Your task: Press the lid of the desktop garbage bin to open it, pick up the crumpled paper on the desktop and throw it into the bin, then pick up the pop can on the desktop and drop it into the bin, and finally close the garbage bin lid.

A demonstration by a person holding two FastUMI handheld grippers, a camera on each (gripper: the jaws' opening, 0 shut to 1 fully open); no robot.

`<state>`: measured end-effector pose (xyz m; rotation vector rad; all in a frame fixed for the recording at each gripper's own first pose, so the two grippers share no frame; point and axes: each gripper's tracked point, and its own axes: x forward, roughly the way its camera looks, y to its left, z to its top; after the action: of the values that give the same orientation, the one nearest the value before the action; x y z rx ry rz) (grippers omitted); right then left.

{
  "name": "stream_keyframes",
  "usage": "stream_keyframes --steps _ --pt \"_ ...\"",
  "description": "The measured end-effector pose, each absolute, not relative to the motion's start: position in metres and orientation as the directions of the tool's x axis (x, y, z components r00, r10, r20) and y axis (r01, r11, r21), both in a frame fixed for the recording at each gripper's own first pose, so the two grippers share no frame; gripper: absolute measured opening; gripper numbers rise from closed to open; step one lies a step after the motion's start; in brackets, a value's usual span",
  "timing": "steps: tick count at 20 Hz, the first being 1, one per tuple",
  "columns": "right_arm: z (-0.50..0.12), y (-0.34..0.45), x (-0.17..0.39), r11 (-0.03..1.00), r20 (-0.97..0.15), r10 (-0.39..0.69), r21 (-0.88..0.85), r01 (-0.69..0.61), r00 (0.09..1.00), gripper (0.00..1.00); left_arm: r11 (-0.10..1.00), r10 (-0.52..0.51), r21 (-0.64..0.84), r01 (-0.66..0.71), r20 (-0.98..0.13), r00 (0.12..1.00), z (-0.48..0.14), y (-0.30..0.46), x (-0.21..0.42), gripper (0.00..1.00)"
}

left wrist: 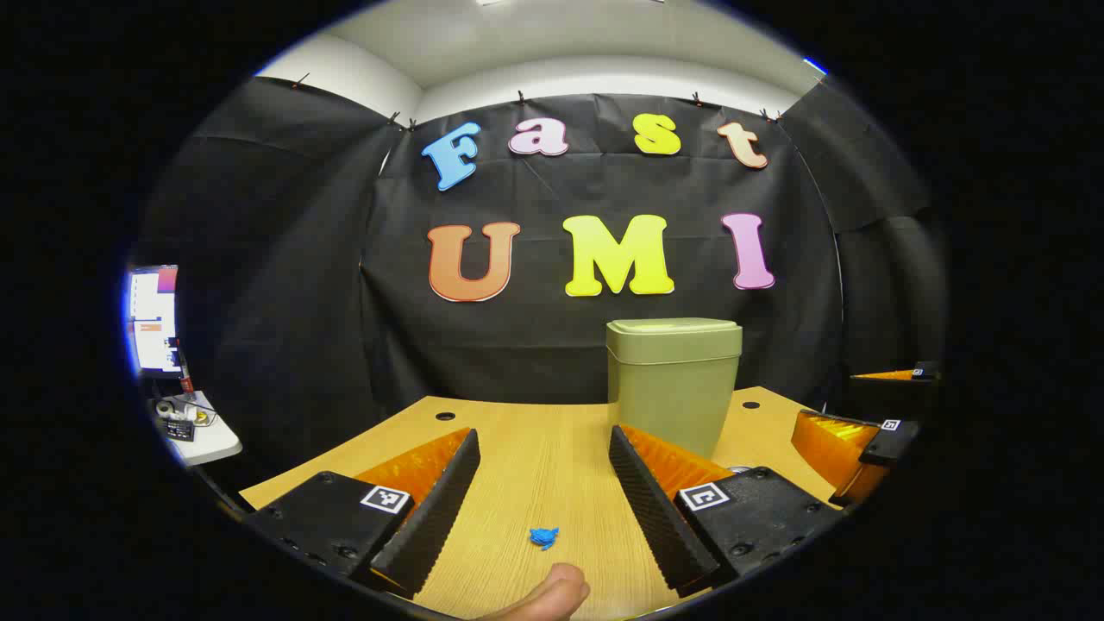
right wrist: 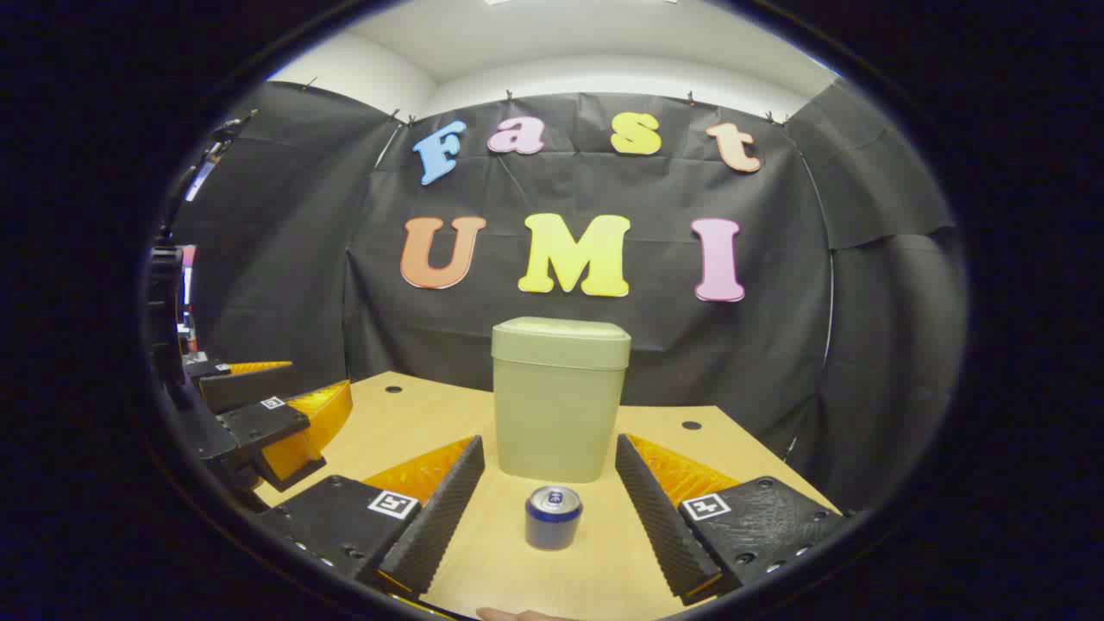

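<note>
Between each gripper's spread fingers, one piece of rubbish sits on the wooden desk.

Left gripper [left wrist: 545, 496]: its ridged, wedge-shaped fingers stand wide apart, clamping nothing, and the small blue crumpled paper [left wrist: 544, 537] lies on the pale wood-grain desktop [left wrist: 535, 448] between them, near the tips, with a fingertip of a hand [left wrist: 543, 597] just below it. Right gripper [right wrist: 549, 496]: fingers likewise apart and empty, with the pop can [right wrist: 553, 517] standing upright between them, round silver top showing. Just beyond the can stands the garbage bin [right wrist: 558, 398], a smooth olive-green tub with rounded corners, its lid [right wrist: 561, 341] down flat. Behind it hangs the black cloth wall [right wrist: 776, 345].
</note>
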<state>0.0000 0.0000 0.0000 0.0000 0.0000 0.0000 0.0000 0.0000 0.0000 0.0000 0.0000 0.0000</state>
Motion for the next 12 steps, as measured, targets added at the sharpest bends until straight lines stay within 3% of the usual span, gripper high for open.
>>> stream_keyframes --steps 1,12 --pt "-0.001 -0.002 0.0 1.0 -0.006 -0.004 0.01 0.004 1.0 0.98 1.0 0.004 0.002 -0.004 -0.001 1.0 -0.001 0.001 0.001 0.98" --pt "-0.018 -0.008 0.003 1.0 -0.044 0.005 0.017 -0.005 0.999 0.95 1.0 0.014 0.015 -0.014 -0.016 1.0 -0.005 0.005 0.004 0.98"
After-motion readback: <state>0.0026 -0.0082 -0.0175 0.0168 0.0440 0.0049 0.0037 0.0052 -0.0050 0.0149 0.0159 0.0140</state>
